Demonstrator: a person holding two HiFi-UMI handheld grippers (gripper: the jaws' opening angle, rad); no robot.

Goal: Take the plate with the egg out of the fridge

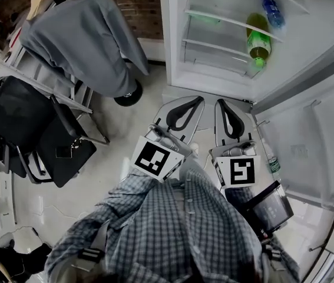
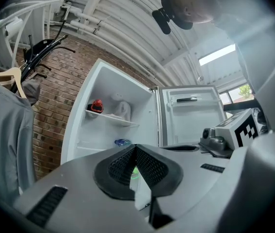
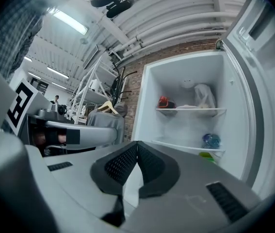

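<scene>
1. Left tool point(image 2: 136, 147) — shut tight, holding nothing, pointing at the open fridge point(image 2: 109, 84).
2. Right tool point(image 3: 137, 143) — shut tight too, empty.
3. Plate point(image 3: 191, 107) on a shelf point(image 3: 217, 111) inside the fridge, beside a red thing point(image 3: 164, 102), well away from both tools.

A brick wall point(image 1: 136, 3) stands behind black chairs point(image 1: 22, 119), a hung grey jacket point(image 1: 87, 37) and pale glossy floor point(image 1: 125, 131).
</scene>
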